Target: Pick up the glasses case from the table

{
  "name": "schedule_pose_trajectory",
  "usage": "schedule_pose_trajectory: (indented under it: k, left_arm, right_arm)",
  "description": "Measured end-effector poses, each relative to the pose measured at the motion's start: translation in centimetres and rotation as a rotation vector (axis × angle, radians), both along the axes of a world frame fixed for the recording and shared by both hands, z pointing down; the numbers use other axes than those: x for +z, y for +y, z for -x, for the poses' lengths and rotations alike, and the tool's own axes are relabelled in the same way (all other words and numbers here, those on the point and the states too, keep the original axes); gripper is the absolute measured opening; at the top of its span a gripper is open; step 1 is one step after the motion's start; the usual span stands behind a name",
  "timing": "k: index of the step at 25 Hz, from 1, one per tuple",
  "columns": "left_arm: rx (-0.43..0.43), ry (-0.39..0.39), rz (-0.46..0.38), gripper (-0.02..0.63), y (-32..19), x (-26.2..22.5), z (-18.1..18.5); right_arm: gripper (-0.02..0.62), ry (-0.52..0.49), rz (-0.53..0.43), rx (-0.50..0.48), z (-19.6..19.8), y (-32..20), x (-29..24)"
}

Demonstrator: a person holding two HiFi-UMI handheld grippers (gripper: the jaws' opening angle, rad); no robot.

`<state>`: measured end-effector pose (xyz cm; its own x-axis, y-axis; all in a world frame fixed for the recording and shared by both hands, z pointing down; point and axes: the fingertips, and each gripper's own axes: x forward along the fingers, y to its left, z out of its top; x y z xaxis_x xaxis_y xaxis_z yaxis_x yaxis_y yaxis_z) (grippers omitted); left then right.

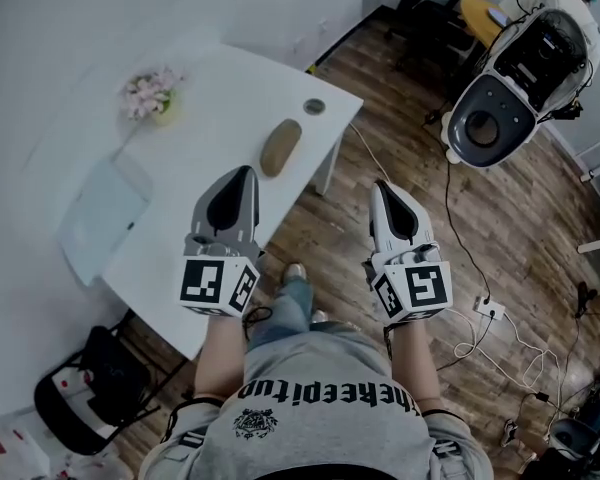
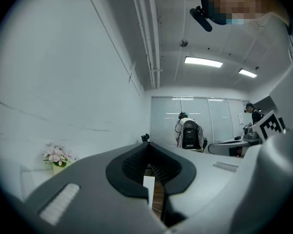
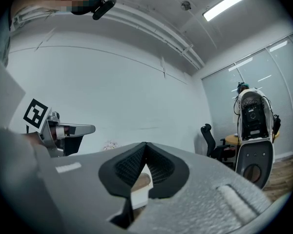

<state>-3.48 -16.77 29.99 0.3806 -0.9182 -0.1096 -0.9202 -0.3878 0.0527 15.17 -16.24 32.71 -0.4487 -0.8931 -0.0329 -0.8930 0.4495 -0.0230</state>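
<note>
A tan oval glasses case (image 1: 280, 146) lies near the right end of the white table (image 1: 210, 218). My left gripper (image 1: 246, 171) is shut and hangs over the table's near edge, its tips a short way in front of the case. My right gripper (image 1: 379, 185) is shut too and hovers over the wooden floor, right of the table. In the right gripper view the case (image 3: 141, 181) shows through the gap behind the shut jaws (image 3: 145, 144). In the left gripper view the jaws (image 2: 148, 144) meet at the tips with nothing held.
A small pot of pink flowers (image 1: 150, 95), a round grey disc (image 1: 314, 106) and a pale flat tray (image 1: 102, 213) sit on the table. A white pod-shaped machine (image 1: 520, 68) and cables (image 1: 500, 338) stand on the floor at right. A black chair (image 1: 90, 393) sits at lower left.
</note>
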Motion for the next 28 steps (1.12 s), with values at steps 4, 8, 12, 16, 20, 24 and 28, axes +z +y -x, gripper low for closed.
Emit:
schedule_pose_trajectory:
  k: [4,8,12,16,20,24,28]
  left_arm:
    - [0.016,-0.011,0.015,0.018,-2.5,0.0,-0.1]
    - [0.031,-0.026,0.047,0.021,-5.2,0.8,0.4]
    - [0.054,-0.045,0.091,0.031,-7.9,1.6,0.6]
    - [0.077,-0.071,0.142,0.045,-10.5,3.1,0.6]
    - [0.108,-0.097,0.212,0.062,-13.1,5.1,0.6]
    - [0.145,-0.134,0.281,0.078,-15.6,7.7,0.6]
    - [0.183,-0.174,0.353,0.103,-17.6,10.6,0.7]
  right_arm:
    - [0.003,-0.001,-0.001,0.008,0.2,-2.2,-0.3]
    - [0.003,0.006,-0.001,0.013,0.9,-4.2,-0.5]
    - [0.003,0.016,0.008,0.021,1.5,-6.3,-0.4]
    - [0.003,0.025,0.022,0.036,1.8,-8.1,-0.1]
    - [0.003,0.034,0.048,0.052,2.3,-9.8,0.7]
    - [0.003,0.040,0.078,0.071,3.1,-11.9,1.8]
    - [0.003,0.049,0.108,0.090,4.1,-13.5,2.9]
